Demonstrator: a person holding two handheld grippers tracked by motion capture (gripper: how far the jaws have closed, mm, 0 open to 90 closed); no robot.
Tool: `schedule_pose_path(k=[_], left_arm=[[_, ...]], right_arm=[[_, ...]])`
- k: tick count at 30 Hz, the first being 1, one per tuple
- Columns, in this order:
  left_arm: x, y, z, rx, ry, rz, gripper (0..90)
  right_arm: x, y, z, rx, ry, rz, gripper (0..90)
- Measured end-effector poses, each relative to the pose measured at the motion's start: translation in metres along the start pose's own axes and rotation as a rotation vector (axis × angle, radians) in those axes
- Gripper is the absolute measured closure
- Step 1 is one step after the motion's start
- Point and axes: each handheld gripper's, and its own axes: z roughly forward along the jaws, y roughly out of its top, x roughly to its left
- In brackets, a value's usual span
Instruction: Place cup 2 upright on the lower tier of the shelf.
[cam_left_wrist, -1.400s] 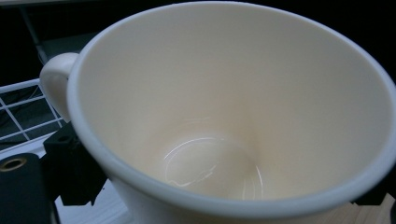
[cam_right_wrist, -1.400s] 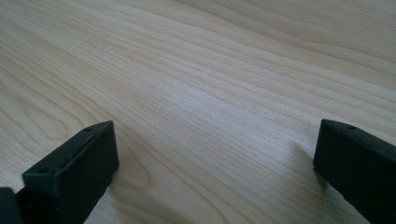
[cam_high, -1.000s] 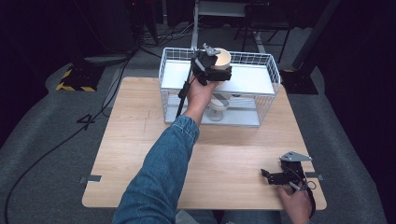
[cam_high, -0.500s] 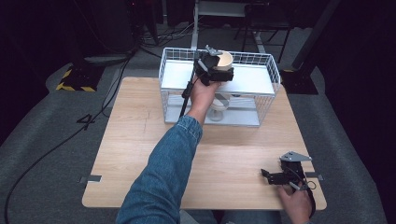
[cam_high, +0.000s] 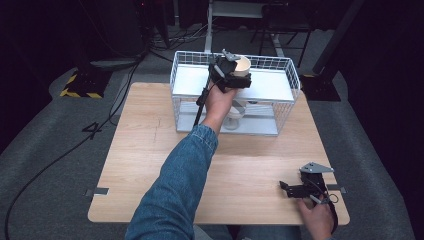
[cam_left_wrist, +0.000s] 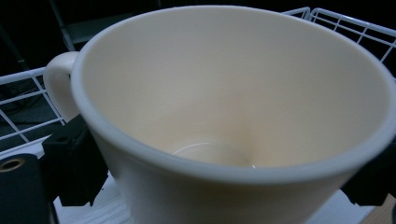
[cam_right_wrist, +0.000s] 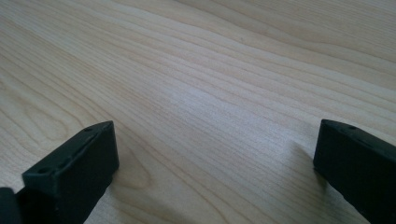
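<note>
Wire basket (cam_high: 285, 65) walls ring my left gripper (cam_high: 231, 75), jaws pinching a cream mug (cam_high: 243, 65) above its white shelf; right gripper (cam_high: 299, 189), jaws spread, rests on the wooden table (cam_high: 150, 150).

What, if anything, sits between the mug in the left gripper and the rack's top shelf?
Nothing visible. The left gripper holds the cream mug above the white top shelf of the wire rack, and the shelf beside it looks bare. Another pale dish sits on the lower level, out of the way.
</note>
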Motion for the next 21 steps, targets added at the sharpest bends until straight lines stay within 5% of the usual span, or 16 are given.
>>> schedule_pose_path(k=[9,21], left_arm=[[-0.001,0.001,-0.002,-0.013,0.024,-0.003,0.7],[0.002,-0.004,-0.021,-0.032,-0.006,-0.018,0.0]], right_arm=[[0.0,0.0,0.0,0.0,0.0,0.0,0.0],[0.0,0.0,0.0,-0.002,0.0,-0.004,0.0]])
